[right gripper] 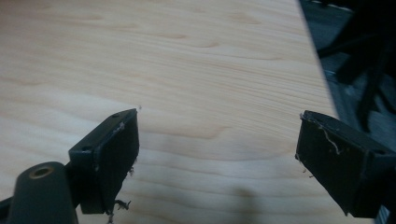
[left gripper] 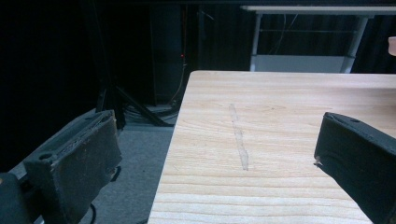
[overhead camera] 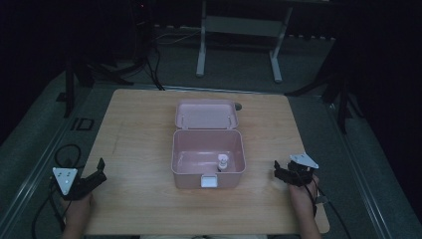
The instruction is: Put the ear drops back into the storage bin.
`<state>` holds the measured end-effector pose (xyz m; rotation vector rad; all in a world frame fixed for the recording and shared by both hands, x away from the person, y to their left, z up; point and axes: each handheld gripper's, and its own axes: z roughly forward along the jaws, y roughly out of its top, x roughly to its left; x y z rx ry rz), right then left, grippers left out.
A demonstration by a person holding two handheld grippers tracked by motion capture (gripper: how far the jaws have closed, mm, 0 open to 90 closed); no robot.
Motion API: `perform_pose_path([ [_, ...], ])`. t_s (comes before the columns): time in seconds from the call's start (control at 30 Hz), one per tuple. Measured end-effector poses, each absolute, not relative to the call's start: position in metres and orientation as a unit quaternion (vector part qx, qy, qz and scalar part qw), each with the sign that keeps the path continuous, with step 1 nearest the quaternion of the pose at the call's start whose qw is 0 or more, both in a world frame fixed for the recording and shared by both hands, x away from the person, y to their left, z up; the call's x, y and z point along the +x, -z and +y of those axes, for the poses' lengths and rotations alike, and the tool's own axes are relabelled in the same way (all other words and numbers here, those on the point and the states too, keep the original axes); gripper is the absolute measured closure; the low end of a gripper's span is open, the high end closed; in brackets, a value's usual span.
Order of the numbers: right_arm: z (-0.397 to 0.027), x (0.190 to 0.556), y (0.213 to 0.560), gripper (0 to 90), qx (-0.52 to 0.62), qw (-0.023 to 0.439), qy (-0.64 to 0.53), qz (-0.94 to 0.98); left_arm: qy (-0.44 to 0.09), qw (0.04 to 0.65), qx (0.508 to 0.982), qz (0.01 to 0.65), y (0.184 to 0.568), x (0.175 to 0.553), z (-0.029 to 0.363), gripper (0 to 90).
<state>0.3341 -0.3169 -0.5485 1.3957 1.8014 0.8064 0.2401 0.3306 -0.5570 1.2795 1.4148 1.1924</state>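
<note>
Dark room all around, with a pale wooden surface [overhead camera: 139, 129] lit in the middle of it. From the high view, a pink box [overhead camera: 208, 159] sits near the centre with its lid [overhead camera: 206, 114] thrown back on the far side, and a small white bottle [overhead camera: 222, 163] stands inside, toward the right front corner of the box. My left tongs [overhead camera: 98, 173] rest at the near left edge, my right tongs [overhead camera: 278, 172] at the near right. The bottle lies between them but closer to my right hand, so I judge that the right tongs have the shorter reach, going left and a little forward over the box wall.

Along my left tongs [left gripper: 215, 158], the jaws stand wide apart with nothing between them, one over the floor beside the surface, the other above bare wood with a faint glue-like streak [left gripper: 238, 137] running away from me.

Along my right tongs [right gripper: 217, 154], the jaws are likewise spread wide and empty, held just above plain wood near the right edge.
</note>
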Motion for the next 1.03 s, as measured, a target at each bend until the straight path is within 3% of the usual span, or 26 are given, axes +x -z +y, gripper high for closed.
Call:
perform_pose_path([
  [0.63,-0.338,0.327,0.551,13.4,0.540,0.410,-0.359,0.642,-0.476,0.434,0.512,0.568,0.557,0.240,0.332,0.4],
  [1.03,-0.337,0.327,0.551,13.4,0.536,0.409,-0.357,0.647,-0.476,0.435,0.511,0.567,0.557,0.240,0.332,0.4],
])
